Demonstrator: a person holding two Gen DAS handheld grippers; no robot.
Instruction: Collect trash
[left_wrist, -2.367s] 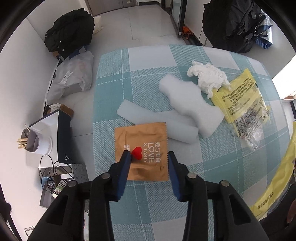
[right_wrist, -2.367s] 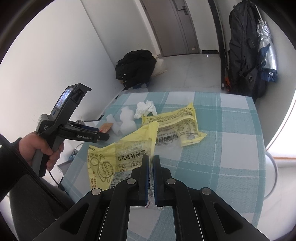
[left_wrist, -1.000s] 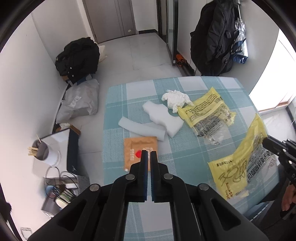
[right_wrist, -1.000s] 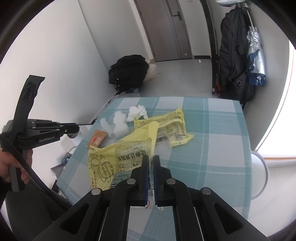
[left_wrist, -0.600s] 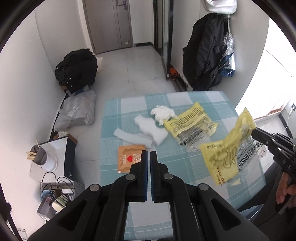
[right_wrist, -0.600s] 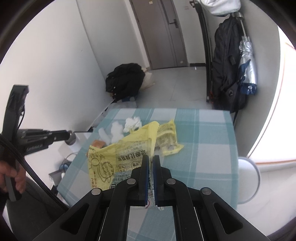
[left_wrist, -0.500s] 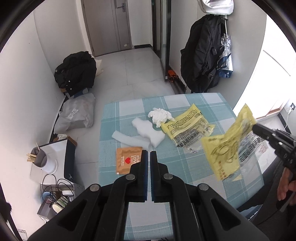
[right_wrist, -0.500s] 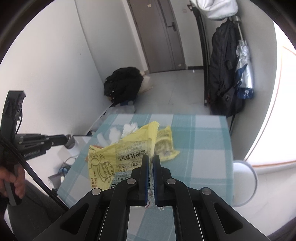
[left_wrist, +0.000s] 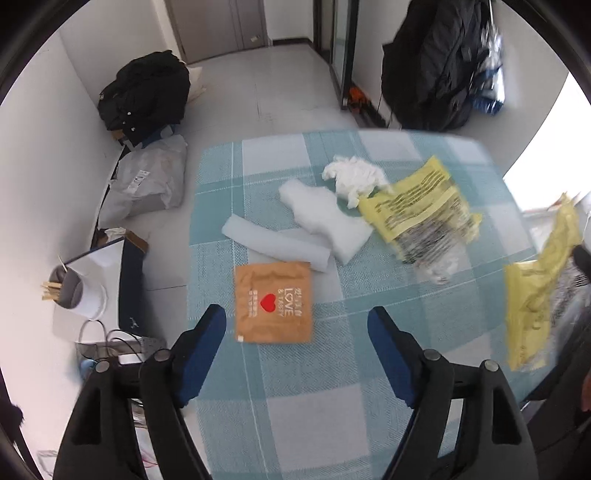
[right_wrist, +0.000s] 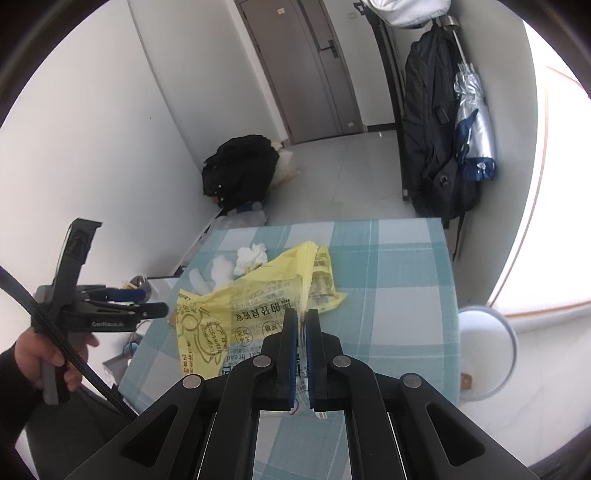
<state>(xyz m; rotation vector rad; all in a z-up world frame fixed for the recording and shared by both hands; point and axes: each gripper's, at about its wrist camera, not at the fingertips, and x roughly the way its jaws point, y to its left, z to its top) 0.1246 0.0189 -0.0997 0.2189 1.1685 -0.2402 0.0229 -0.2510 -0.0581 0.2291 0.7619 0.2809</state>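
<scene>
The left gripper (left_wrist: 297, 325) is hanging over the near part of the checked teal tablecloth (left_wrist: 332, 406), pointing steeply down; its jaws have just been opening and are now standing wide apart with nothing between the blue pads (left_wrist: 201, 347). Just beyond the pads a brown snack sachet (left_wrist: 273, 302) with a red heart is lying flat on the cloth, untouched. Past it, a rolled white foam strip (left_wrist: 275, 243) is lying beside a larger white foam piece (left_wrist: 321, 218), and a crumpled white tissue (left_wrist: 352, 177) is resting at that piece's far end. A yellow printed wrapper (left_wrist: 417, 203) with a clear plastic tail is lying to the right of the tissue, touching it. The right gripper (right_wrist: 301, 332) is pressing its jaws together on the clear edge of a second yellow printed bag (right_wrist: 240, 317), which is hanging lifted above the table; in the left wrist view the same bag is appearing blurred at the right edge. In the right wrist view, a hand (right_wrist: 48, 358) in a dark sleeve is gripping the left gripper's handle at the left of the frame. Off the table: a black bag (left_wrist: 146, 92) on the floor, a grey plastic parcel (left_wrist: 147, 184) beside it, a dark coat (right_wrist: 436, 129) hanging with a folded silver umbrella (right_wrist: 474, 125), and a white round bin (right_wrist: 484, 354) standing by the table's right side.
</scene>
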